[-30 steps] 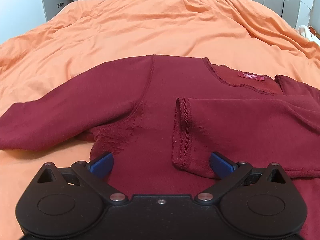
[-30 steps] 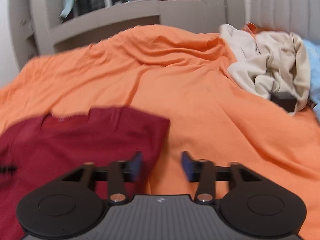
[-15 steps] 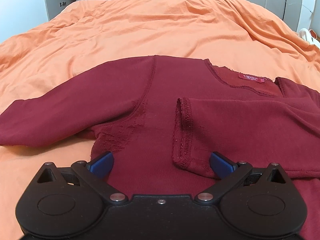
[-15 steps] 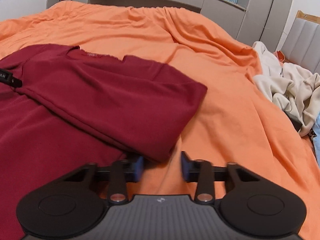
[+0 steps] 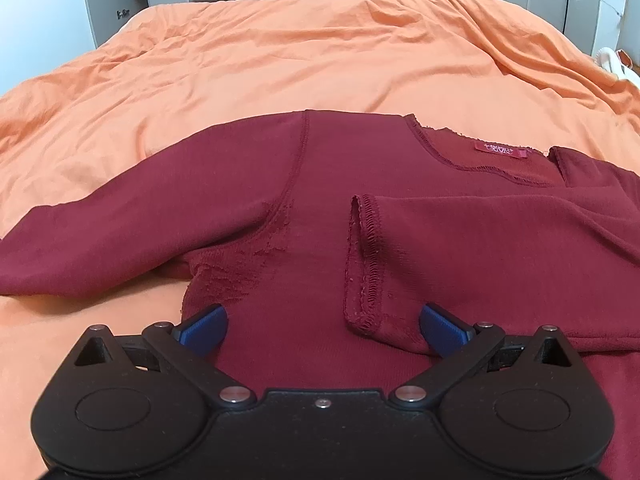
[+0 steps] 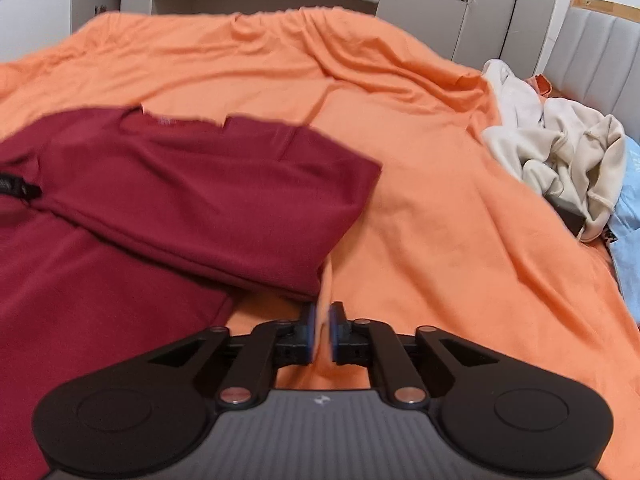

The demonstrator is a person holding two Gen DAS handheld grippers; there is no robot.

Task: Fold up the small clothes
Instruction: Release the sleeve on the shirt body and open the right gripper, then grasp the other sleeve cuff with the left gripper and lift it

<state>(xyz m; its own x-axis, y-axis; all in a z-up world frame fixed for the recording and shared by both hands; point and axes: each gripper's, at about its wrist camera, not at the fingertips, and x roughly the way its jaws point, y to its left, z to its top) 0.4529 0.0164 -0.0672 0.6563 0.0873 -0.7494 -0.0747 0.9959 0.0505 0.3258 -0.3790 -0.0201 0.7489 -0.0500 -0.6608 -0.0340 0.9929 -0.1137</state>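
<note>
Right gripper point(image 6: 322, 330) pinches sheet point(image 6: 420, 208) beside shirt point(image 6: 208, 200).

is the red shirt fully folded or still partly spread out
Partly folded. On the red shirt one sleeve lies folded across the body, while the other sleeve lies spread out on the orange bedcover.

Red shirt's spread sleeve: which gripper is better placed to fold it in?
Probably left: the left gripper stands open by the spread sleeve; the right gripper just closed on the orange bedcover, far side.
</note>
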